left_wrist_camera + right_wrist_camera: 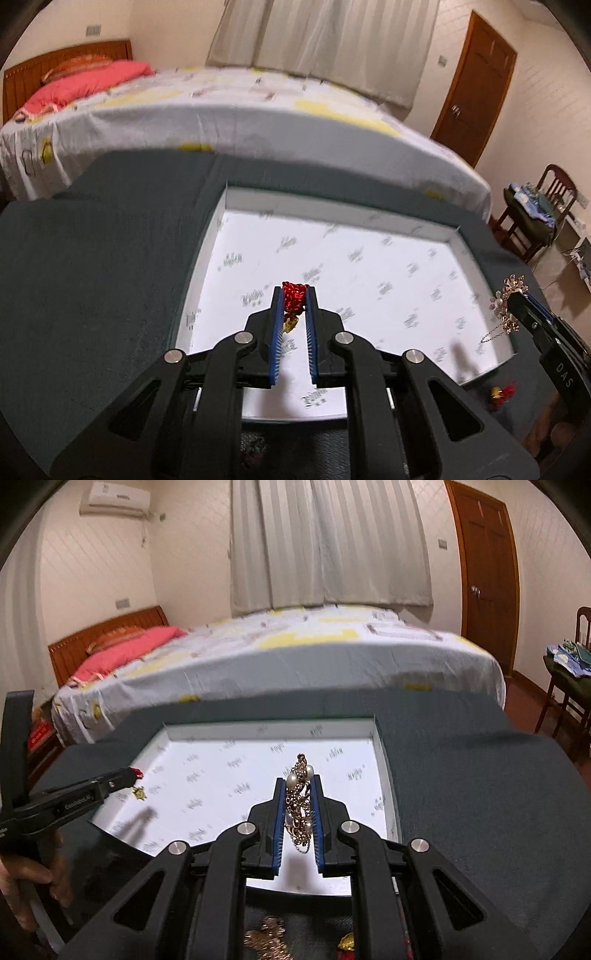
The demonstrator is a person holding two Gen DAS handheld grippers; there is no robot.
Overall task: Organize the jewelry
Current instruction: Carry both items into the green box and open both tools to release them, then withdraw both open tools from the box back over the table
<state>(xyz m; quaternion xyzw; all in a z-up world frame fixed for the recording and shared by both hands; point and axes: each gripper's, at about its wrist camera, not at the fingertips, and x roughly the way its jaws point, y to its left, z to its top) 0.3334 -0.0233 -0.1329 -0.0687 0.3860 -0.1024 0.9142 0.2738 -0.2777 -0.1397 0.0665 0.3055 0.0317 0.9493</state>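
Observation:
My left gripper (294, 295) is shut on a red beaded ornament (294, 300) with a small gold charm hanging below it, held over the white lined box (332, 258). My right gripper (300, 782) is shut on a gold brooch with pearls (300, 794), a chain dangling from it, also over the box (221, 775). In the left wrist view the right gripper (517, 301) shows at the right edge with the brooch (508, 295). The right wrist view shows the left gripper (135, 773) at the left with the red piece (137, 773).
The box lies on a dark grey cloth table (92, 258). A red and gold piece (500, 393) lies on the cloth by the box's near right corner. More gold jewelry (267, 938) lies on the cloth under my right gripper. A bed (295, 657) stands behind; a chair (535, 210) at right.

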